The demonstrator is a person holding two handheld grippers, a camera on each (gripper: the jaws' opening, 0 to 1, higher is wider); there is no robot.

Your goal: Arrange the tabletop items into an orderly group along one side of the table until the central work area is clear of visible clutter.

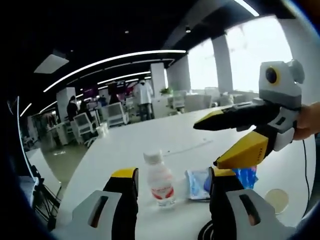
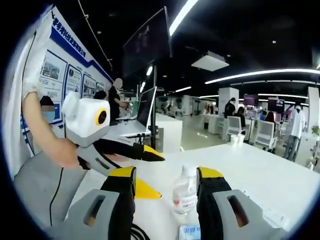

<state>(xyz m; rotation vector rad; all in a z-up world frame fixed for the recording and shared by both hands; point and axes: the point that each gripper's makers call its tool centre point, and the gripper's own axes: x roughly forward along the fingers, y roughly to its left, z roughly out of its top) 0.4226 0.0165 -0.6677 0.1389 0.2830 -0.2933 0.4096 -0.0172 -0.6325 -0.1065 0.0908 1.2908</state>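
While upright, white-capped bottle, red-labelled.

**Legible markings: none confirmed**

The bottle on the bench carries a red-printed label; the characters are too small to read. The blue packet beside it shows unreadable print. The wall poster board, far left in the right gripper view, bears blurred white header text.

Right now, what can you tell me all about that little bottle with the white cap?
The little bottle stands upright on the white table, between the left gripper's open jaws but touching neither. It looks like milky white plastic, with a white cap and a label with red print. A blue and white packet lies just beside it. The right gripper view shows it too.
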